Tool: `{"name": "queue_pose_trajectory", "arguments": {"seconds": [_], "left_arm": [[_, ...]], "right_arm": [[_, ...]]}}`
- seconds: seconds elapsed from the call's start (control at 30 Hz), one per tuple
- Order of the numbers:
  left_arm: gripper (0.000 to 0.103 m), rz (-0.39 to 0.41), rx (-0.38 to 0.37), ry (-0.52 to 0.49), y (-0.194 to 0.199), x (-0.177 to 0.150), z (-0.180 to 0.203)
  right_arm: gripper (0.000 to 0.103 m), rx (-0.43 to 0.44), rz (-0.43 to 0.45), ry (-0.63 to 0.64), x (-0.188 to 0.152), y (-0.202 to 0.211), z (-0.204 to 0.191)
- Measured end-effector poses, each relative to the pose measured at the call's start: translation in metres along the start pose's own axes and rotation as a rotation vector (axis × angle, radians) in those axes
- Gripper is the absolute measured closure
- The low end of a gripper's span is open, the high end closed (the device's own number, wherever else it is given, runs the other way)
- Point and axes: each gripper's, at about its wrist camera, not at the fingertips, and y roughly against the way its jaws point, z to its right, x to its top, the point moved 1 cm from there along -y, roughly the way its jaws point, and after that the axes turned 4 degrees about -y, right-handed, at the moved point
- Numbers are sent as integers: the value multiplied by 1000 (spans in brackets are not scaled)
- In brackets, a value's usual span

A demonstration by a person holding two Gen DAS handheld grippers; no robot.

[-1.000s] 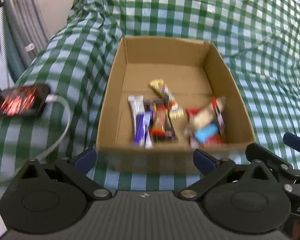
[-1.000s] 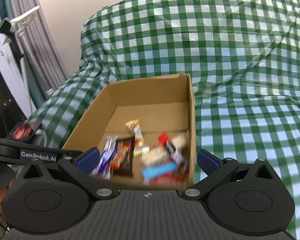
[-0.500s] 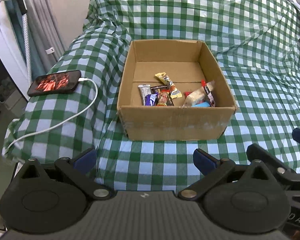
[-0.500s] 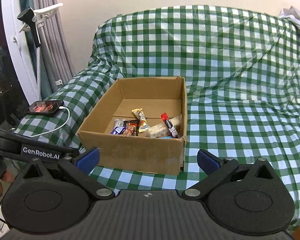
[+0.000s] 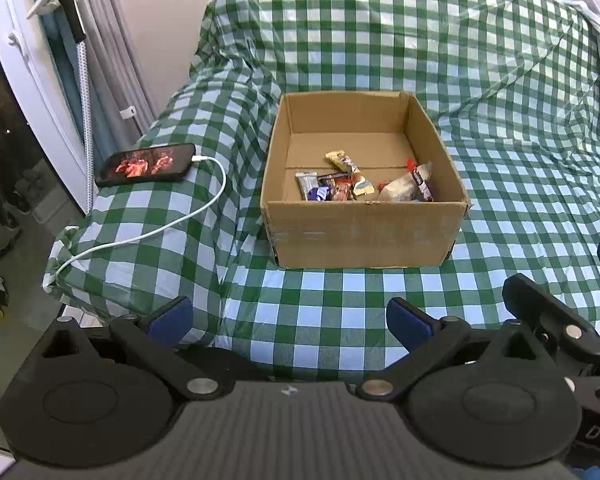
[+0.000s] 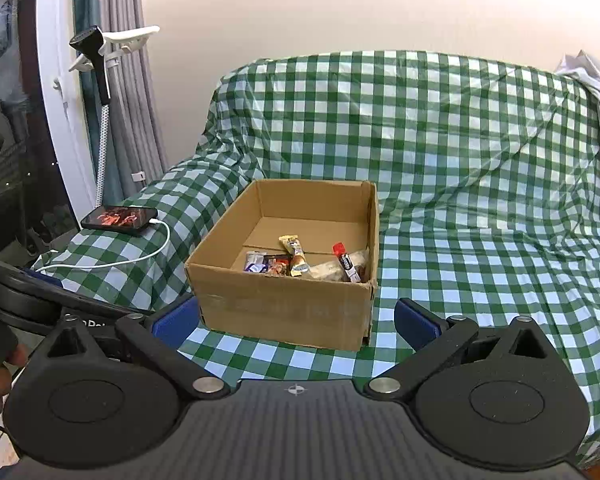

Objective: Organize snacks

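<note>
An open cardboard box (image 5: 364,232) (image 6: 284,308) stands on a green-and-white checked cloth. Several wrapped snack bars (image 5: 348,188) (image 6: 300,264) lie in its near half, among them a yellow bar (image 5: 342,162) and a pale packet (image 5: 404,186). My left gripper (image 5: 286,316) is open and holds nothing, well back from the box's front wall. My right gripper (image 6: 296,320) is also open and holds nothing, in front of the box. The right gripper's arm shows at the right edge of the left wrist view.
A lit phone (image 5: 146,164) (image 6: 120,218) lies left of the box with a white charging cable (image 5: 160,228) trailing to the cloth's left edge. Curtains and a white frame (image 6: 60,120) stand at the far left. The cloth (image 5: 520,160) spreads wide to the right.
Both grippers have pulled back and up from right over the box, so the whole box and the cloth around it are now in view. Both stayed open.
</note>
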Motion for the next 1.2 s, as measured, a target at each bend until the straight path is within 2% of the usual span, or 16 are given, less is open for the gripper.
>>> {"name": "queue_pose_trajectory", "arguments": {"seconds": [0.13,0.43,0.63,1.2], "left_arm": [[0,28,-1,-3,7,-5,0],[0,-14,19,-4,3,-6,-4],[0,6,55,-20,1,-8,-4],[0,1,43,-17,-2,-6,-5]], "right_arm": [[0,-4,13,0,-1,7,0],[0,2,9,8,-5,10,-1],[0,-7,1,9,-6,9,-2],[0,-17,7,4,0,4,-1]]}}
